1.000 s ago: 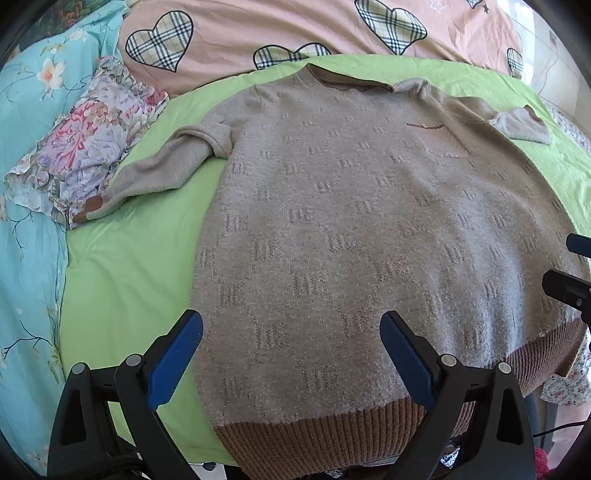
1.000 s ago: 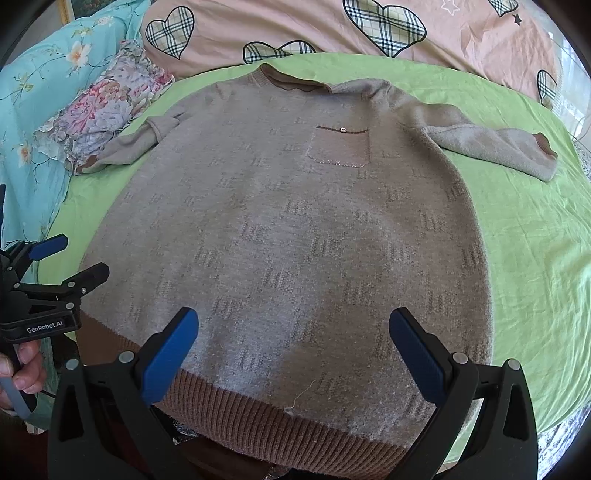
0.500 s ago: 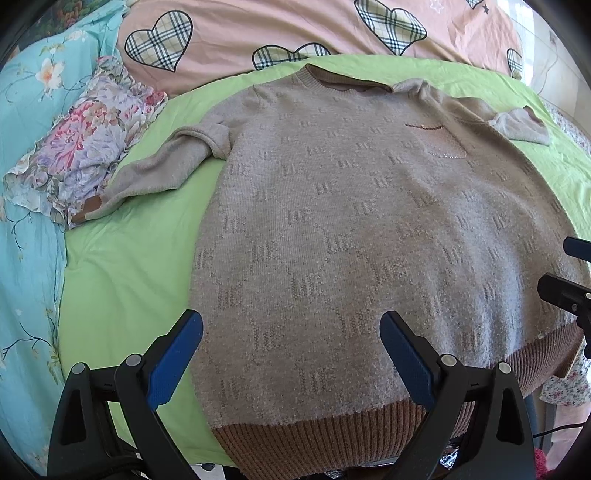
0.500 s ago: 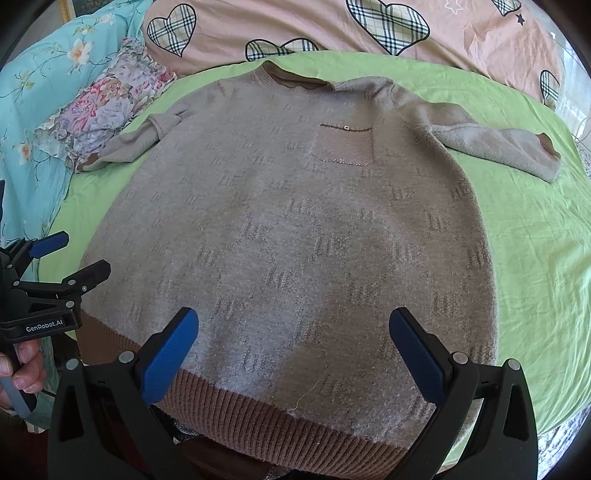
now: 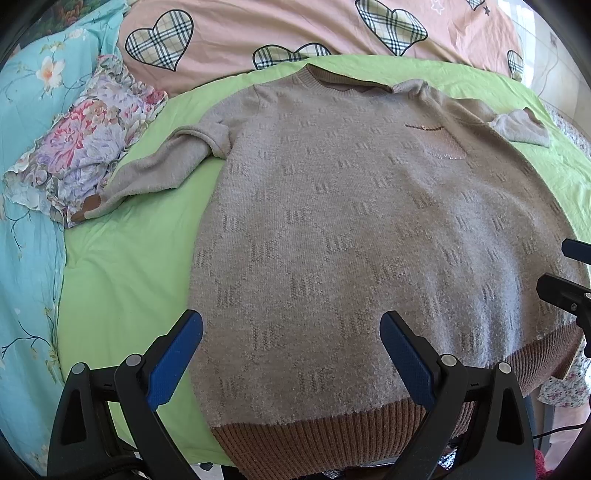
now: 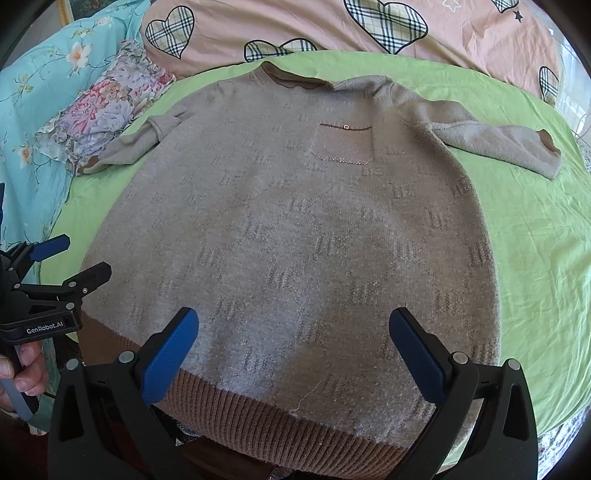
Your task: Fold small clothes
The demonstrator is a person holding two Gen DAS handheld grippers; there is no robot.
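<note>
A beige knit sweater (image 5: 351,229) (image 6: 295,229) with a brown ribbed hem (image 5: 332,435) (image 6: 258,413) lies flat, front up, on a green sheet. Its chest pocket (image 6: 343,144) faces up and both sleeves (image 5: 159,173) (image 6: 495,144) spread sideways. My left gripper (image 5: 291,343) hangs open above the hem's left part, holding nothing. Over the hem's right part my right gripper (image 6: 293,339) is open and empty too. Each gripper shows at the edge of the other's view, the right one (image 5: 569,273) and the left one (image 6: 70,254).
The green sheet (image 5: 122,266) (image 6: 539,258) covers a bed. A floral cloth (image 5: 85,147) (image 6: 107,107) lies at the left by the sleeve cuff. A pink heart-print cover (image 5: 295,33) is behind, a turquoise floral one (image 5: 26,184) to the left. A hand (image 6: 22,369) holds the left gripper's handle.
Both views have shifted very slightly; the sweater lies as before and both grippers stay open.
</note>
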